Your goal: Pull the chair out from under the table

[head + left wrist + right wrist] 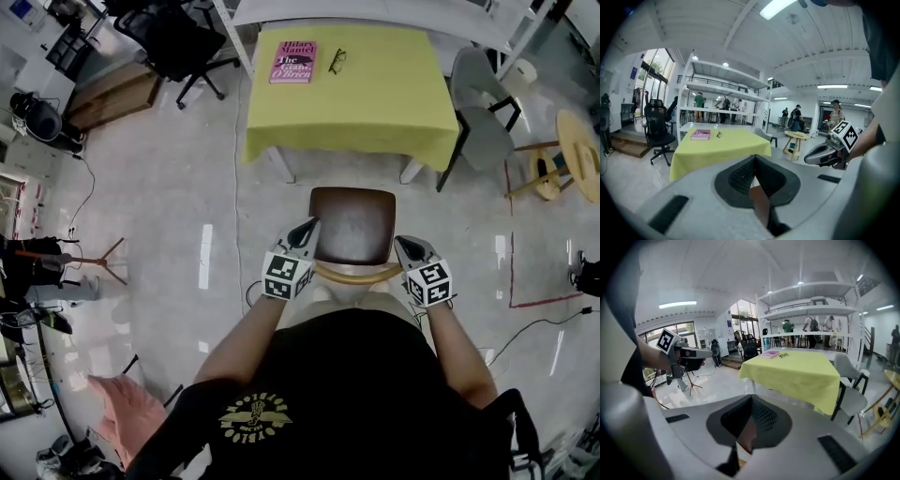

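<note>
A pink paperback book (293, 62), its cover reading "Hilary Mantel" and "The Giant, O'Brien", lies beside a pair of dark-rimmed glasses (337, 61) at the far left of the yellow-clothed tabletop (375, 108). The brown-seated chair with a curved light wooden back (352, 225) stands on the pale floor (169, 187) on the near side of that tabletop, clear of its cloth and directly before the person. The left gripper (307, 228) and right gripper (404, 244) flank the chair's back, pointing toward the tabletop and tilted a little downward. Each has its jaws clenched together on nothing. The yellow emblem (255, 419) on the person's black shirt is too small to read.
</note>
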`<state>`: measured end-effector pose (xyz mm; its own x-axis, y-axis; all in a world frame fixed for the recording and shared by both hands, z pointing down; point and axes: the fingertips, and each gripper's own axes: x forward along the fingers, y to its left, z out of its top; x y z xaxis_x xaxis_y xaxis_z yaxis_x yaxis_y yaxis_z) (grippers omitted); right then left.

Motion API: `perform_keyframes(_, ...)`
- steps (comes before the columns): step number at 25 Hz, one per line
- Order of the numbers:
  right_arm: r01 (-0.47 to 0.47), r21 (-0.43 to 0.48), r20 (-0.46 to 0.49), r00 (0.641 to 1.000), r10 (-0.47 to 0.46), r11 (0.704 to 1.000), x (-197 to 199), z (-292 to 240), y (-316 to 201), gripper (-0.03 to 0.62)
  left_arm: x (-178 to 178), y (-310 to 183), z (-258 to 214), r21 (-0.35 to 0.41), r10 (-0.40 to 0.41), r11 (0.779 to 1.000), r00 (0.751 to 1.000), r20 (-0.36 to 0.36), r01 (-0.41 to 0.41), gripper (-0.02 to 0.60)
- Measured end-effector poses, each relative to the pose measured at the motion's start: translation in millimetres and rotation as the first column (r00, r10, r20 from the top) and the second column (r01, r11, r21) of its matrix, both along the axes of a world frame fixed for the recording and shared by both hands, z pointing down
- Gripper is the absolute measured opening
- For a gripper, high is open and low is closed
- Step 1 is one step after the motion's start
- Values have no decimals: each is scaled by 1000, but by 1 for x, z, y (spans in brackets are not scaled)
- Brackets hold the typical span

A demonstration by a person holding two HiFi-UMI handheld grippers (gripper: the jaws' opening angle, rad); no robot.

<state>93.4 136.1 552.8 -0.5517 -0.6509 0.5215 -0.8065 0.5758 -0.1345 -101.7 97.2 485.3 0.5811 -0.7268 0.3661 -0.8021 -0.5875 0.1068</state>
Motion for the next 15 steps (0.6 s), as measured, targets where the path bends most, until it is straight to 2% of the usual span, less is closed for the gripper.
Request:
perform_keyframes(4,4,43,5,1000,-5,999,4,-24,-9,11,4,-8,-24,42,-19,999,1000,-14,19,9)
perform_keyframes(10,30,80,19,999,-31,996,11,-52,-23,11,17,-19,-48,59,-43,997,998,-51,46,9)
perform_keyframes(15,55,130,33,998,-60,990,11,-84,-35,11,24,-22,-77,115,-46,992,997,-62,53,9)
